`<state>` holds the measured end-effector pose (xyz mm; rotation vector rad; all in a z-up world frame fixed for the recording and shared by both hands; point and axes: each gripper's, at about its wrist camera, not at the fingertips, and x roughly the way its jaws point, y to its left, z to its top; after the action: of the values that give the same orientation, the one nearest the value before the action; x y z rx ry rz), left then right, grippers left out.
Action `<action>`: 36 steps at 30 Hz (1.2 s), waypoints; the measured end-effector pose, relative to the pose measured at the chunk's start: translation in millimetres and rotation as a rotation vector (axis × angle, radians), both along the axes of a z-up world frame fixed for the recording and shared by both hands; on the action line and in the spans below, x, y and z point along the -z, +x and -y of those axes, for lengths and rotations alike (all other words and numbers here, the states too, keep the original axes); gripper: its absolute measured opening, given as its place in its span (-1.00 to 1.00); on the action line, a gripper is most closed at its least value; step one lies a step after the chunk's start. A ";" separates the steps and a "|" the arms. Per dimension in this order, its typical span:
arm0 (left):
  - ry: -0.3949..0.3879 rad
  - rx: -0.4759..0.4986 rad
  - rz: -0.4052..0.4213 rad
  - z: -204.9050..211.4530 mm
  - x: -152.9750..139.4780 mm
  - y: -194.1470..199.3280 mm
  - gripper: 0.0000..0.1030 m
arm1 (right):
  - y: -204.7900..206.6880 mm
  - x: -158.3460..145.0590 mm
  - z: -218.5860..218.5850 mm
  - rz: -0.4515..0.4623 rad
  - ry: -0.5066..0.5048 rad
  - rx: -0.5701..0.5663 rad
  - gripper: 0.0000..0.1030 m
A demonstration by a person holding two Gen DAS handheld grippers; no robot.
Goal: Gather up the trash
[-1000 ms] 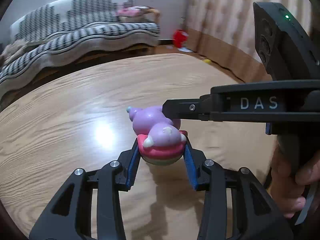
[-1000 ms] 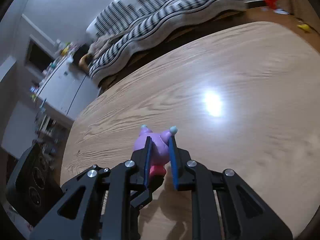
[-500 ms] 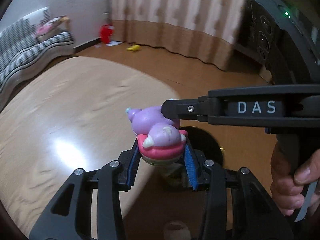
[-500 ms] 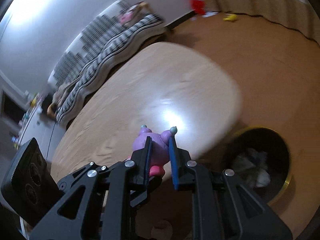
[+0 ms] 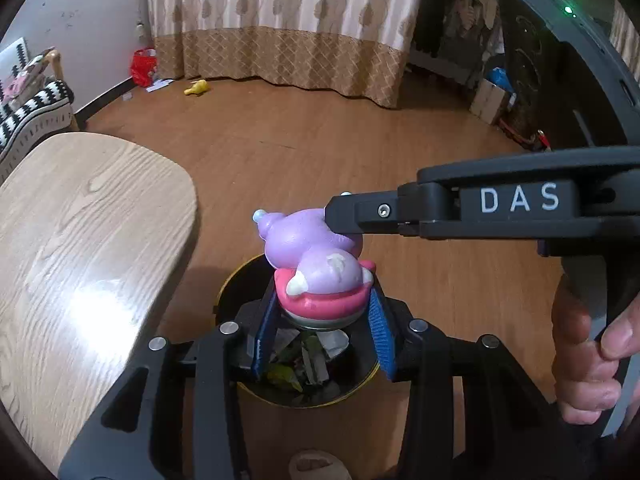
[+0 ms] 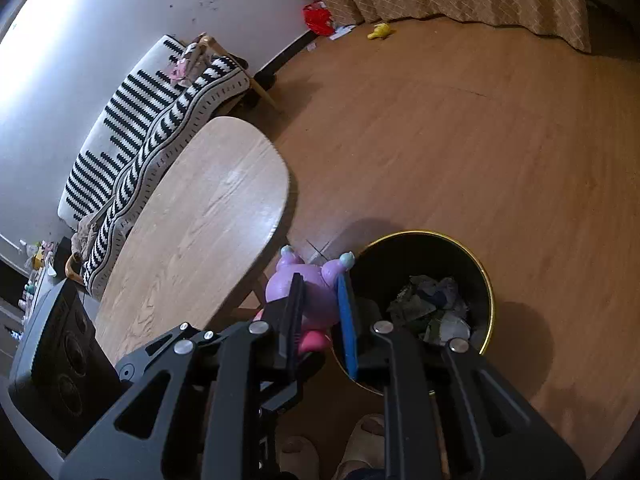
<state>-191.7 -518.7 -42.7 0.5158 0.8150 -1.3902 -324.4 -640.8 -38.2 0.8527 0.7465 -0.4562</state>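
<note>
Both grippers hold the toy (image 5: 316,264): the left gripper (image 5: 324,328) clamps its pink base, the right gripper (image 6: 322,312) its purple head. The bin (image 6: 486,280) is below the jaws.

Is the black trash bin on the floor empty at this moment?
No, the trash bin already holds crumpled wrappers and paper, which the right wrist view shows plainly inside it.

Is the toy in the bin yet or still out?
Out. The purple toy is clamped by both the left gripper and right gripper, held above the black bin, which already holds crumpled trash.
</note>
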 end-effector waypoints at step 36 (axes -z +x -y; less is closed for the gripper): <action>0.015 -0.238 0.097 -78.1 -30.9 84.6 0.80 | 38.4 -31.9 -28.5 -0.067 -0.291 0.064 0.80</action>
<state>-107.1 -440.6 -11.8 0.4783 0.7818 -1.1327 -286.0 -612.3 -6.3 0.5921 0.6951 -0.6360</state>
